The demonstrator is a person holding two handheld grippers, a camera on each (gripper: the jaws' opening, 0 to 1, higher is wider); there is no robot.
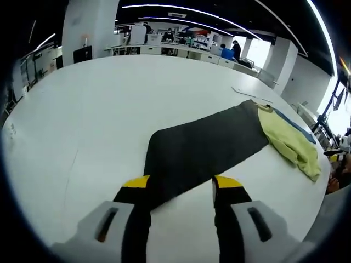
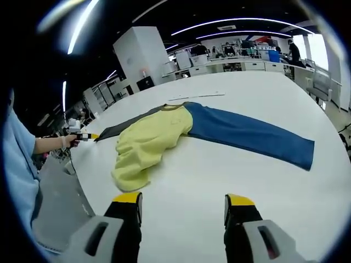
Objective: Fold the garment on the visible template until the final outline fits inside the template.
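Observation:
A long-sleeved garment lies spread flat on the white table [image 1: 82, 120]. Its yellow body [image 2: 151, 139] is in the middle, with a blue sleeve [image 2: 247, 131] stretching right and a dark grey sleeve [image 1: 197, 148] stretching the other way. My left gripper [image 1: 182, 189] is open at the end of the grey sleeve, and the fabric's edge reaches between its yellow-tipped jaws. In the right gripper view the left gripper [image 2: 82, 136] shows at that sleeve's tip. My right gripper [image 2: 184, 204] is open over bare table, just short of the yellow hem.
A person's hand [image 2: 55, 143] and light blue sleeve [image 2: 19, 164] are at the left table edge. Thin pale strips [image 2: 197, 96] lie on the table beyond the collar. Desks, pillars and people stand far behind. The table edge runs close at the left [image 2: 77, 181].

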